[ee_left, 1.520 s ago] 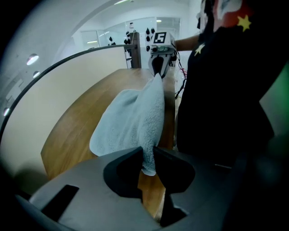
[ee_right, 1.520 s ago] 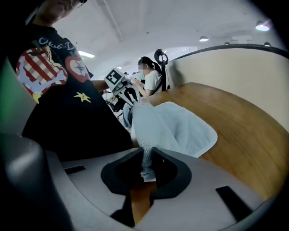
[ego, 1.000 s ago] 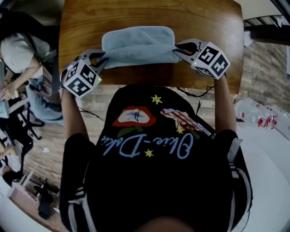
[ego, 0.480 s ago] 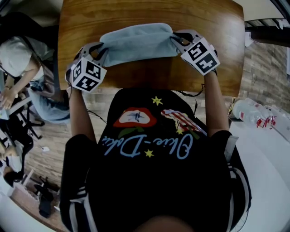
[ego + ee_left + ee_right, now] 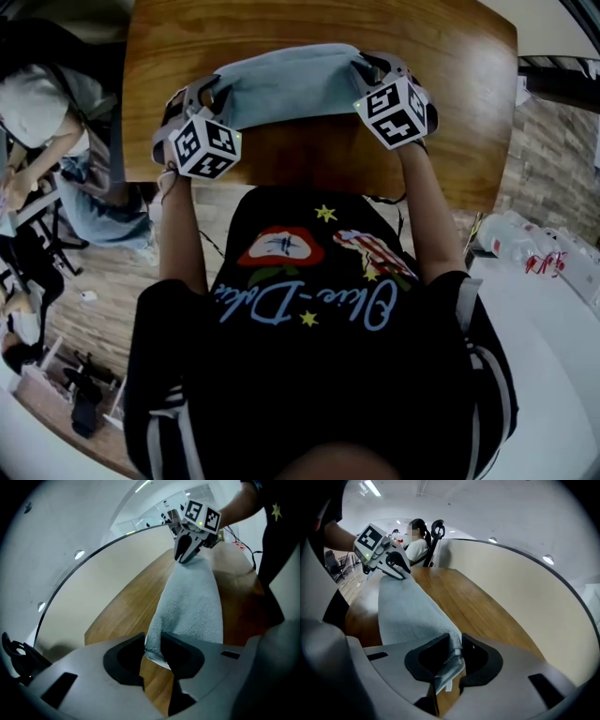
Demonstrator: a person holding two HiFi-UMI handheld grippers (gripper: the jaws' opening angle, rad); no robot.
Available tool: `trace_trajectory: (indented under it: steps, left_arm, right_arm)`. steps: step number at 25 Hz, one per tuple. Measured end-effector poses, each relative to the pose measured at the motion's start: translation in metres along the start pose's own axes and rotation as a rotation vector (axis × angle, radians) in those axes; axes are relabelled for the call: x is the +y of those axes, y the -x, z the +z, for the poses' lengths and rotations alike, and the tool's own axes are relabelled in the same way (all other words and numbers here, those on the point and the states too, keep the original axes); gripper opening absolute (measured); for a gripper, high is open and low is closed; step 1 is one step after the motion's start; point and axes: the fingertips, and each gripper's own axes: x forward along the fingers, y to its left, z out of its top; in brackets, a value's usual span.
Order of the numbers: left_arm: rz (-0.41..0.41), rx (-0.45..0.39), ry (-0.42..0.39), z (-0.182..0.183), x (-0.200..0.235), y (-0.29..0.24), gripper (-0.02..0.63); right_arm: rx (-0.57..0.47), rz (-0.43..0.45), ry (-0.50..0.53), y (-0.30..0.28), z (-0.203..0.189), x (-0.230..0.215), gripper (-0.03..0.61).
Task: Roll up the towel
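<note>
A light blue towel (image 5: 286, 86) lies across the far part of a brown wooden bench (image 5: 309, 159). It stretches from one gripper to the other, and each gripper has one short end of it.

The left gripper (image 5: 153, 644) points down at the bench. Its jaws have just been opening. The corner of the towel is between them, and it looks like it touches both jaws, so the grip is loose. A bit of the hem hangs down under the jaws, and brown wood shows below it.

The right gripper (image 5: 457, 656) points down too. Its jaws are close together and pinch the other end of the towel into a tight little fold (a small white tag pokes out under them).

From the head view, the towel bulges up in the middle and its two ends are bunched at the jaws. The near part of the bench is bare wood.

The person holding the grippers wears a black shirt (image 5: 319, 281) with yellow stars on it. Another person (image 5: 33, 108) in a white top sits off to the left, away from the bench.
</note>
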Motion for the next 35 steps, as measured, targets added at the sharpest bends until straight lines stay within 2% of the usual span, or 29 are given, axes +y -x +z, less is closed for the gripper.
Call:
trace_trajectory:
  steps: [6,10,16,20,24,27,30,33,35]
  left_arm:
    - [0.068,0.012,0.061,-0.005,0.009,-0.008,0.120]
    - [0.082,-0.027,0.174,-0.009,0.018,-0.005,0.141]
    - [0.112,-0.149,0.339,0.006,0.044,0.020,0.141]
    - [0.152,-0.295,0.467,0.028,0.062,0.055,0.140]
    - [0.178,-0.425,0.513,0.057,0.064,0.091,0.111]
    - [0.182,-0.458,0.502,0.071,0.051,0.107,0.071]
    - [0.130,-0.507,0.476,0.090,0.031,0.120,0.029]
    - [0.098,-0.568,0.487,0.105,0.018,0.134,0.014]
    - [0.087,-0.589,0.480,0.116,0.011,0.140,0.014]
  right_arm:
    - [0.037,-0.051,0.015,-0.017,-0.007,-0.008,0.132]
    - [0.000,-0.067,-0.035,-0.015,-0.006,-0.016,0.195]
    - [-0.231,-0.060,-0.271,0.017,0.018,-0.034,0.199]
    - [-0.407,-0.101,-0.393,0.062,0.037,-0.042,0.198]
    - [-0.536,-0.053,-0.478,0.099,0.057,-0.034,0.198]
    - [-0.594,-0.038,-0.518,0.121,0.063,-0.027,0.186]
    - [-0.646,-0.052,-0.523,0.141,0.068,-0.022,0.097]
    - [-0.676,-0.044,-0.523,0.156,0.071,-0.012,0.025]
    - [-0.689,-0.034,-0.522,0.164,0.072,-0.005,0.015]
